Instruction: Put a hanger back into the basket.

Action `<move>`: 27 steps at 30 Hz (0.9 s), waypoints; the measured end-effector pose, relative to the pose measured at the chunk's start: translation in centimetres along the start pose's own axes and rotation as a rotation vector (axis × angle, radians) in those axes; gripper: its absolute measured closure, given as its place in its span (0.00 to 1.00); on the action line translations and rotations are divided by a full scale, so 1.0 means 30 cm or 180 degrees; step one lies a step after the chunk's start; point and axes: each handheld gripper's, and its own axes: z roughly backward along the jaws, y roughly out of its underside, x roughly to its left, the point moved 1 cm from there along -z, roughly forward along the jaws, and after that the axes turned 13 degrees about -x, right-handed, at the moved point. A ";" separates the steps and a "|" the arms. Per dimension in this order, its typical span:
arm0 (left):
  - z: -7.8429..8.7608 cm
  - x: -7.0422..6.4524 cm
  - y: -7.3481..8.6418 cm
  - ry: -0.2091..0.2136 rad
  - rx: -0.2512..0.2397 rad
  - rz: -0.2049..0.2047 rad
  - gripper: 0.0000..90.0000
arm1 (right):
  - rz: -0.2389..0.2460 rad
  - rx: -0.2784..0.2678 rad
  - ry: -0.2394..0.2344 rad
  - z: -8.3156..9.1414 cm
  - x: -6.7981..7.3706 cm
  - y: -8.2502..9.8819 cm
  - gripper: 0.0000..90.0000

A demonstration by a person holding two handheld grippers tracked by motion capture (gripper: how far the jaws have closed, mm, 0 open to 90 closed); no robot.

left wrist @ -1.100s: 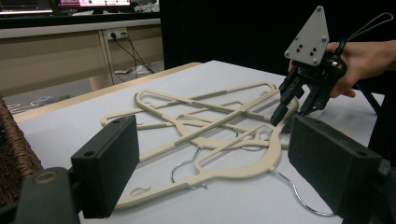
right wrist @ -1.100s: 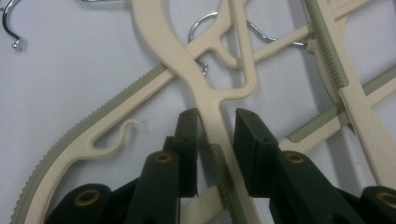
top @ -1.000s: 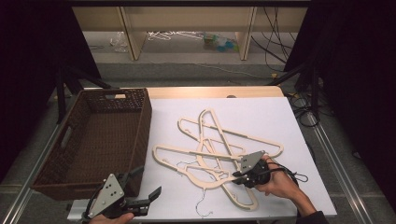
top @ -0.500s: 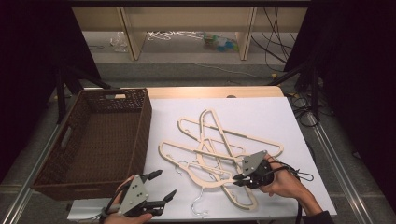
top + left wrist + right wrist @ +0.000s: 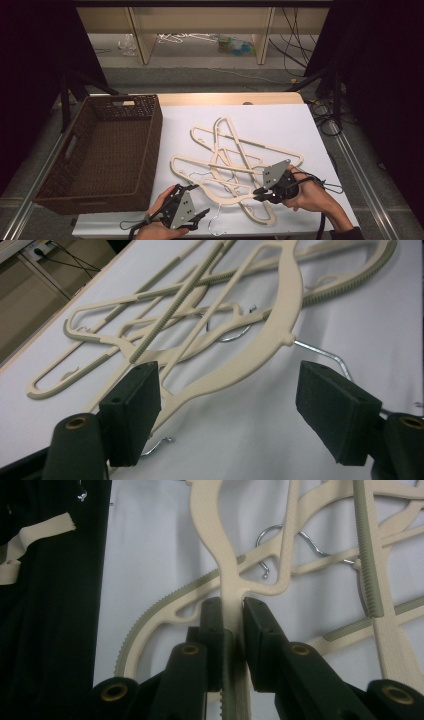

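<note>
Item: pile of cream hangers (image 5: 235,160), tangled, mid-worktop toward its near edge, on the white sheet (image 5: 280,120). We count at least 4; chrome hooks (image 5: 320,354) poke out along the near side.

Right gripper (image 5: 260,190): jaws pressed onto 1 hanger's arm (image 5: 231,615), pinching it near the sheet's near-right corner.

Left gripper (image 5: 192,212): jaws spread, empty, at the near edge, facing the lowest hanger (image 5: 265,345).

Wicker basket (image 5: 145,150): left side, empty, likely destination.

Handling note: we judge the pinched hanger is interlocked; lift slowly and steady its neighbours with the left gripper, lest the hooks snag.
</note>
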 end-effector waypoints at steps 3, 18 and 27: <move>-0.030 -0.001 0.009 0.0006 0.0068 -0.0071 0.31 | 0.0019 0.0011 -0.0026 0.005 0.001 -0.006 0.89; -0.116 0.000 0.005 0.0237 0.0243 -0.0641 0.50 | 0.0008 -0.0030 -0.0057 0.007 0.001 -0.009 0.89; -0.127 -0.012 -0.004 0.0396 0.0264 -0.0791 0.65 | 0.0018 -0.0045 -0.0066 0.007 -0.001 -0.006 0.89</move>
